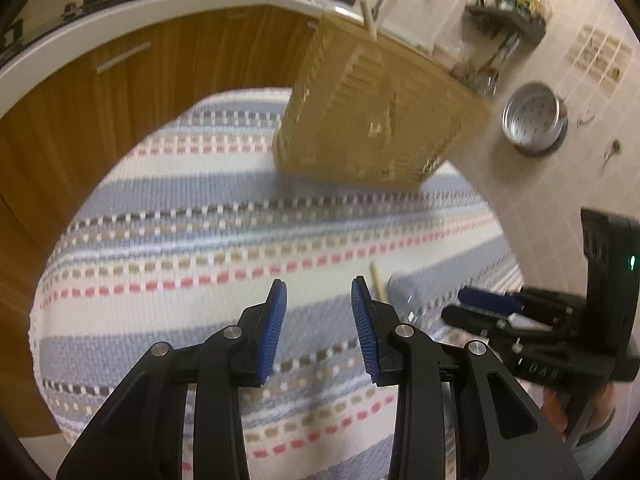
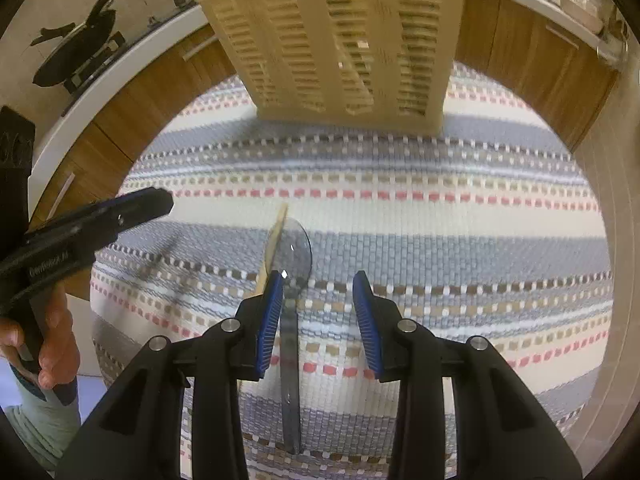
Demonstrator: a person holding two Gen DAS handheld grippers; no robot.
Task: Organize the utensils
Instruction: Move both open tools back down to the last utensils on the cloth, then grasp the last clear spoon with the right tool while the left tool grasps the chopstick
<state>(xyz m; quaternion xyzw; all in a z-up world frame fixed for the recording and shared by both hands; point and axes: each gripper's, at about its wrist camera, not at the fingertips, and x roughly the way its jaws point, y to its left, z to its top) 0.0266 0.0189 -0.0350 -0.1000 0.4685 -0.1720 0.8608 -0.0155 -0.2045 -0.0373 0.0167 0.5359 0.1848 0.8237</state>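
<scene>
A: Where does the right hand-held gripper (image 2: 319,288) stand?

B: Low over the striped woven cloth (image 2: 440,216) on the desk, its blue pads spread wide with nothing between them. A clear grey plastic spoon (image 2: 291,280) lies on the cloth just under the left pad (image 2: 269,320), bowl pointing away and handle running back toward the camera.

A: Anything else beside the spoon?

B: A thin wooden utensil (image 2: 276,236) lies against the left edge of the spoon bowl, slanting away; I cannot tell which kind it is. Its lower end disappears behind the pad.

A: And the holder?

B: A beige slotted utensil basket (image 2: 340,40) stands at the far side of the cloth, well apart from the spoon. Dark shapes show through its slots, and a wooden handle (image 1: 368,16) sticks up from its top in the left wrist view.

A: The left hand-held gripper (image 1: 319,292)?

B: Also parted and holding nothing, hovering over the cloth. From its camera the spoon and the wooden piece are blurred, just right of its right pad, with the right hand-held gripper close beyond them. The person's left hand (image 2: 52,344) grips the left tool's handle at the edge of the right wrist view.

A: The surroundings?

B: Wooden cabinet fronts (image 1: 120,92) under a white counter edge, and a metal pot (image 1: 534,118) on the tiled floor.
</scene>
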